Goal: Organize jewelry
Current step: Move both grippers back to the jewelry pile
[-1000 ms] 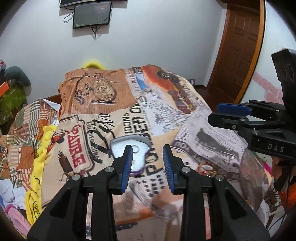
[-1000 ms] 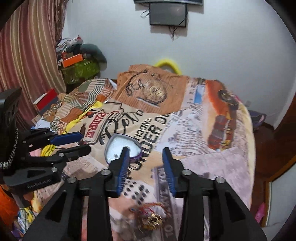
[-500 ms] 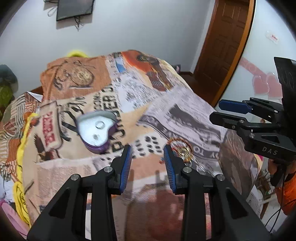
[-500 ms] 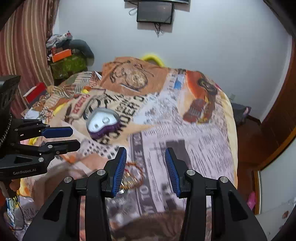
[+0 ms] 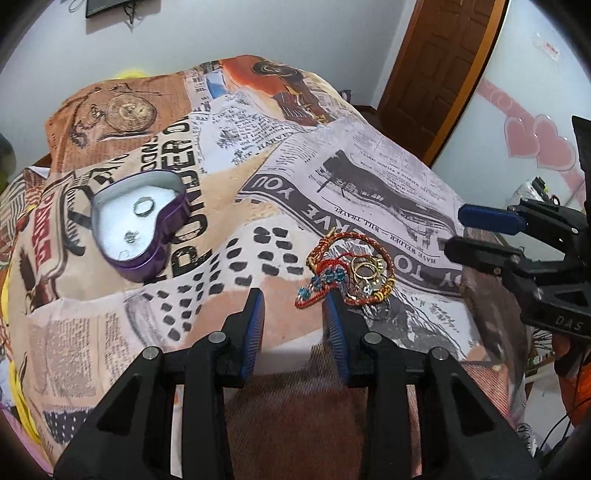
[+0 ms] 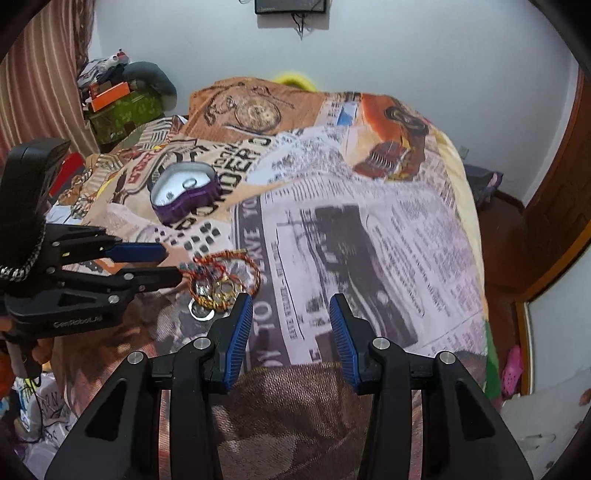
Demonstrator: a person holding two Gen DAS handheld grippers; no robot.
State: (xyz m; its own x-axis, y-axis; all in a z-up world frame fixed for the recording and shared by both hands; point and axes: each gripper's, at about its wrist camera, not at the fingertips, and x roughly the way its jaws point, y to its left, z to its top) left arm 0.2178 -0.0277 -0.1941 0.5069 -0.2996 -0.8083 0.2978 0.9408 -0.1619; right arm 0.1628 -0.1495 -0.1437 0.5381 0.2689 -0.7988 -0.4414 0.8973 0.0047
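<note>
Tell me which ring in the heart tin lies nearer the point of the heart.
In the purple heart tin, the small ring lies nearer the pointed end. The larger ring lies toward the lobed end, closer to the notch.

1. Home bedroom: bed (image 5: 332, 177) w/ newspaper-print spread fills both views.
2. Wall-mounted TV (image 6: 291, 5) above headboard end, wooden door (image 5: 443, 74), striped curtain (image 6: 40, 74).
3. Clutter pile (image 6: 122, 96) in corner, pink heart stickers (image 5: 539, 144) on wall.
</note>
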